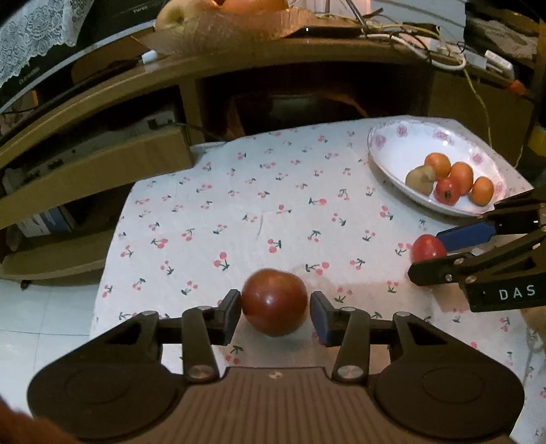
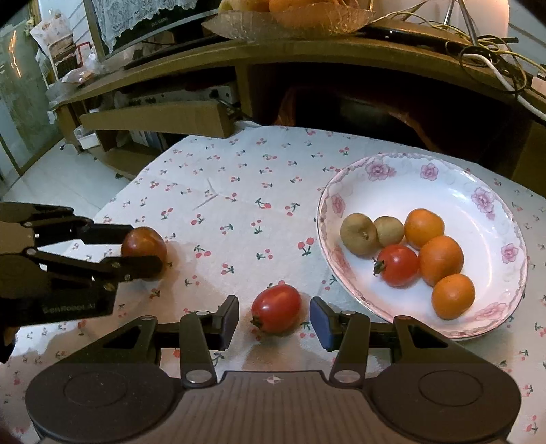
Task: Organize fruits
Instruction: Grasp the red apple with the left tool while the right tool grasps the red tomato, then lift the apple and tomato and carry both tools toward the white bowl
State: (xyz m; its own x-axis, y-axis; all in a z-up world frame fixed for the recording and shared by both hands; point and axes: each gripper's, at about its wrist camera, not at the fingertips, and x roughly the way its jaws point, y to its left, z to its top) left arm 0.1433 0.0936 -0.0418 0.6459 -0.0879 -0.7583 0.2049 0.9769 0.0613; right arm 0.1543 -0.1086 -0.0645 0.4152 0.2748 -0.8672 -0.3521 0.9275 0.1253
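Observation:
A dark red tomato (image 1: 274, 301) lies on the cherry-print tablecloth between the fingers of my left gripper (image 1: 275, 316); the jaws stand open around it, the left pad touching or nearly touching. It also shows in the right wrist view (image 2: 143, 244). A brighter red tomato (image 2: 276, 308) lies between the open fingers of my right gripper (image 2: 274, 322), with gaps on both sides; it also shows in the left wrist view (image 1: 428, 247). A white floral plate (image 2: 402, 177) at the right holds three oranges, a small tomato (image 2: 397, 264) and two brownish fruits.
A wooden TV cabinet (image 2: 307, 58) stands behind the table, with a bowl of fruit (image 2: 297, 13) and tangled cables (image 2: 494, 54) on top. An open drawer (image 2: 153, 118) juts out at the back left. Tiled floor (image 2: 51, 170) lies beyond the table's left edge.

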